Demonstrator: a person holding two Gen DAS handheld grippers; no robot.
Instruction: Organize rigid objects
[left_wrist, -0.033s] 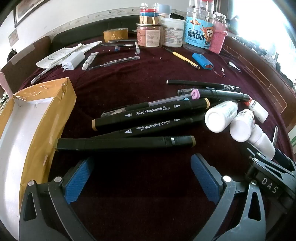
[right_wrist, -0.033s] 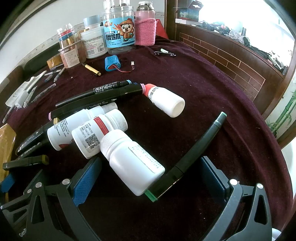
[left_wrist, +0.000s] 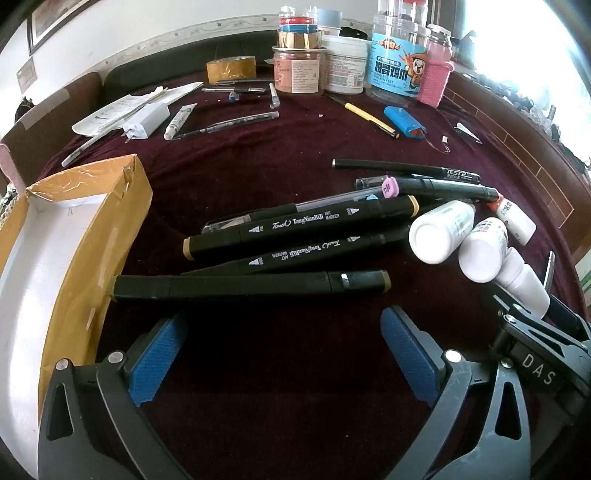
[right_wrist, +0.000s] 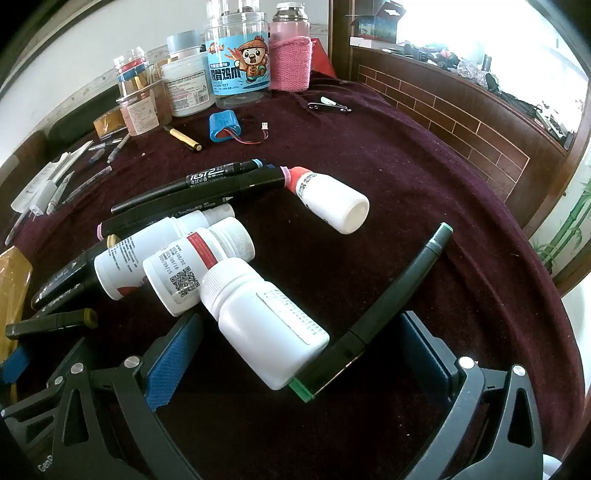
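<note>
The black markers (left_wrist: 295, 236) lay in a loose bundle on the maroon-covered bench (left_wrist: 280, 369), roughly side by side, with the nearest marker (left_wrist: 251, 287) just ahead of the left gripper (left_wrist: 282, 354). Its jaws stood wide open with nothing between them. To my eye it was lined up to take that nearest marker first, and the open cardboard box (left_wrist: 122, 236) at its left looked like the place the things were meant to go.

White bottles (right_wrist: 177, 251) rested on their sides against the marker ends. The right gripper (right_wrist: 301, 354) also had its jaws spread wide and pressing on nothing, though a white bottle (right_wrist: 264, 321) and a green-tipped marker (right_wrist: 391, 306) lay in the gap between them, touching each other.

Only the left view showed the box's white inside and the tape roll (left_wrist: 231, 69) at the back. Only the right view showed the green-tipped marker's full length and the red-capped bottle (right_wrist: 332, 201) lying apart from the others.
</note>
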